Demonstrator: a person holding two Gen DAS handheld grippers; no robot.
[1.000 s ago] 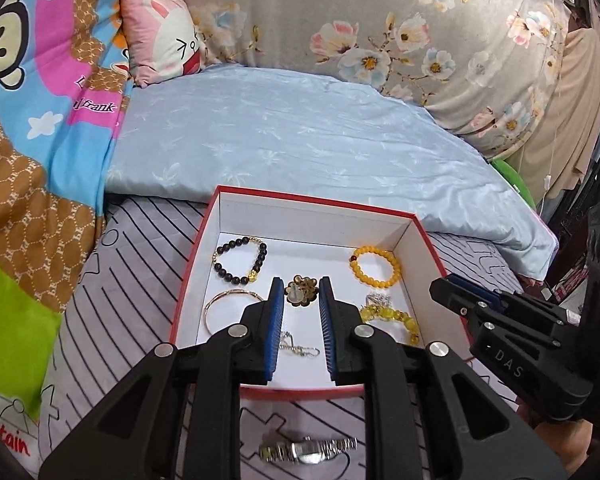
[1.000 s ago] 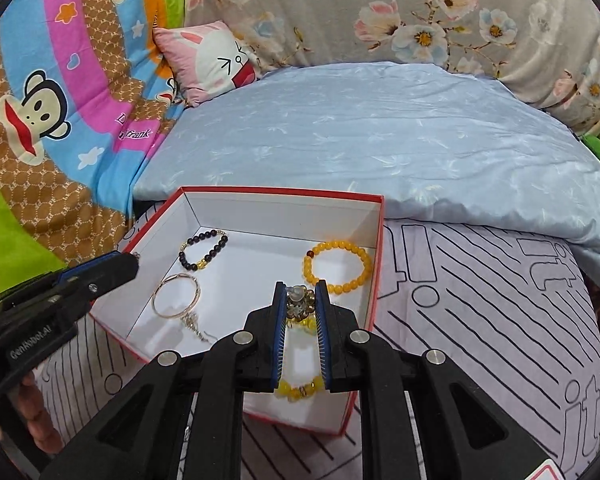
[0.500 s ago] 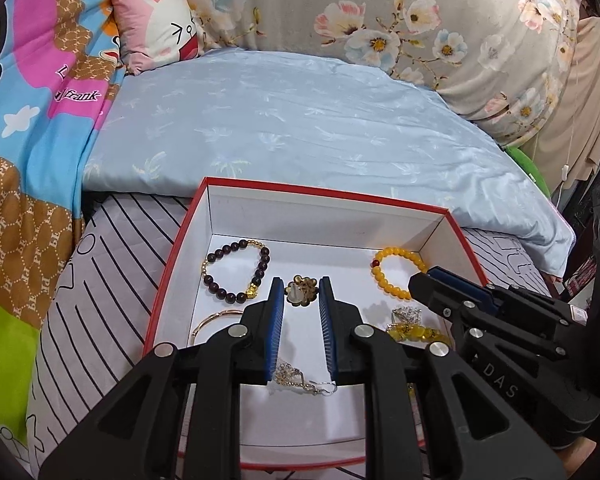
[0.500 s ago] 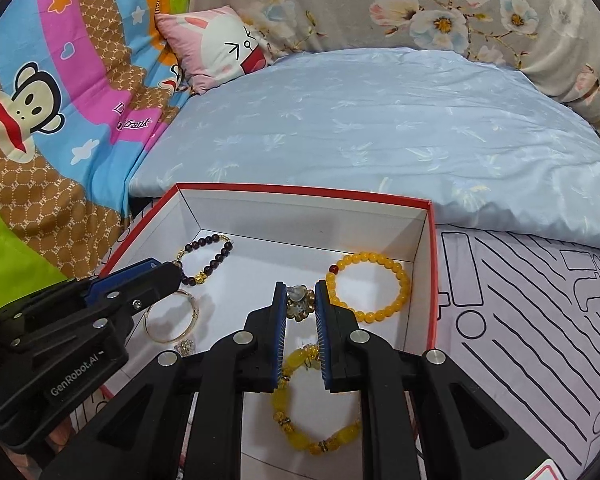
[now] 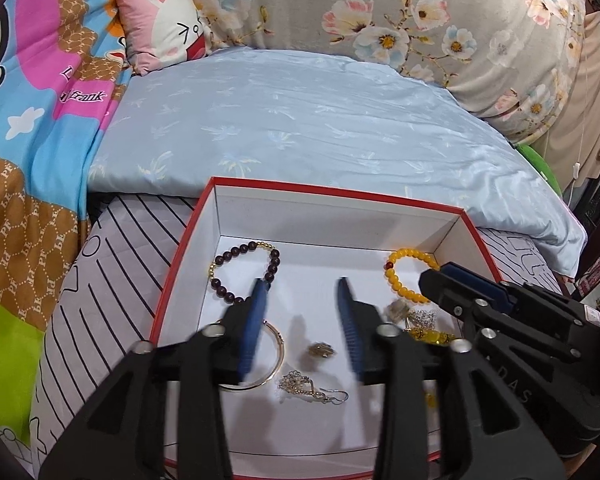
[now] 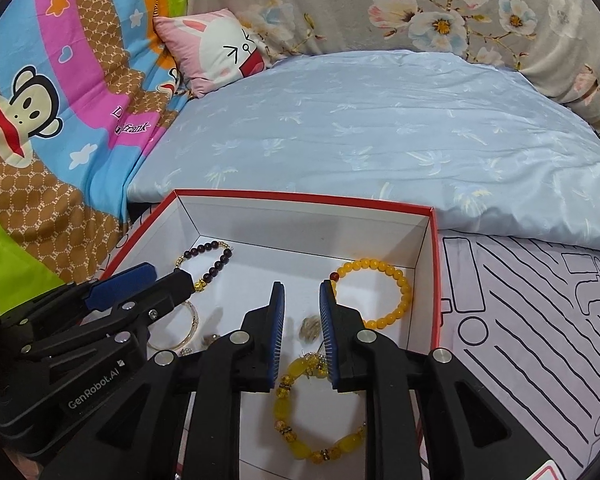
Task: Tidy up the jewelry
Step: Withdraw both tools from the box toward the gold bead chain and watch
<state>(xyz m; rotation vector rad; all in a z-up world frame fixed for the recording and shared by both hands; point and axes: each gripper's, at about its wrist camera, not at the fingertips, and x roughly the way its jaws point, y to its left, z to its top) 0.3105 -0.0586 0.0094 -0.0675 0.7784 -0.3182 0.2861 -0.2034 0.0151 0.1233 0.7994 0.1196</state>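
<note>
Right now my left gripper (image 5: 302,324) hangs over the red-rimmed box (image 5: 380,196) with its jaws spread wide, gripping nothing; a small gold earring (image 5: 321,350) lies on the white floor below the gap. My right gripper (image 6: 302,330) is also parted, over a pale charm (image 6: 310,326), possibly a second earring. The dark bead bracelet (image 5: 244,270) sits far left, the amber one (image 6: 374,294) far right.

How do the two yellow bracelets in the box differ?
The round-bead yellow bracelet has small, even, opaque beads and lies near the box's far right corner. The chunky yellow bracelet has bigger, glassy beads with dark spacers and lies nearer the camera, partly under the right tool. Both lie flat.
</note>
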